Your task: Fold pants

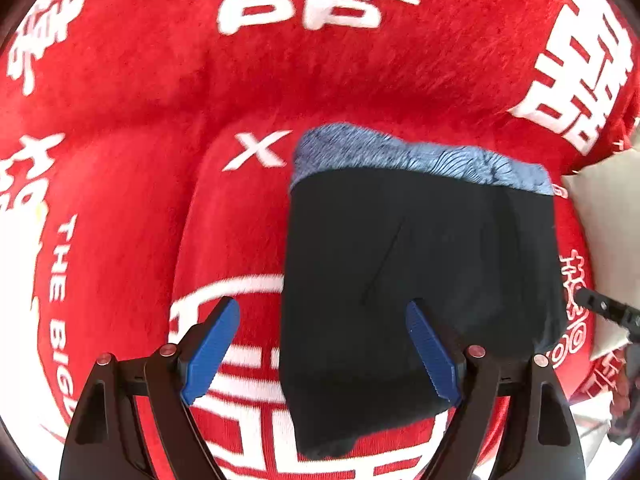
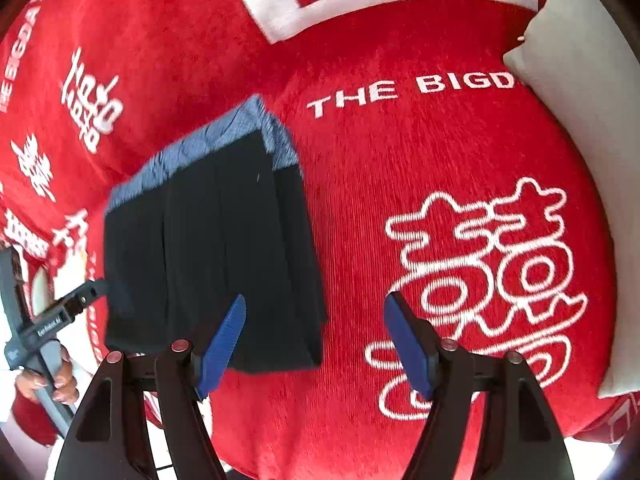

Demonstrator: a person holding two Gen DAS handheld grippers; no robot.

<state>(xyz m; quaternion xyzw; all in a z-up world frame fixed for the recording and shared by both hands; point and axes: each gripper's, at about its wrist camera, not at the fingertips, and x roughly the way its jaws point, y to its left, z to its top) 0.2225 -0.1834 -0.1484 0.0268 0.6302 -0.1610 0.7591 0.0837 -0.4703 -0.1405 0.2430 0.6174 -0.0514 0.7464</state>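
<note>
Pants (image 1: 420, 280): dark, near-black garment already folded into a compact rectangular packet, lying flat on the red blanket (image 1: 160, 100). A blue-grey patterned band (image 1: 400, 152), probably the waistband or lining, shows along the far edge; in the right wrist view it wraps one far corner as well. Cloth looks thin, matte and soft, with faint lengthwise creases and squared edges. By the look of the packet the folding is at or near its end, which would explain why nothing holds it.

Left gripper (image 1: 324, 350): black frame, ribbed blue pads (image 1: 210, 356). Jaws stand wide apart and empty, above the near left edge of the packet; one pad over cloth, the other over bare blanket. No grip.

Right gripper (image 2: 316, 350): same build. Jaws wide and empty, beside the packet's near right corner; the left pad overlaps the cloth edge in view, contact not certain.

Blanket: red plush, short brushed nap, printed with large white characters and the words "THE BIGD…". Soft bed for the garment; likely to drag on cloth slid across it.

Pillow (image 2: 580, 100): pale, smooth fabric, at the right margin, well apart from the pants.

Hand (image 2: 56, 380): on the grey handle of the left gripper, low left of the right wrist view.
</note>
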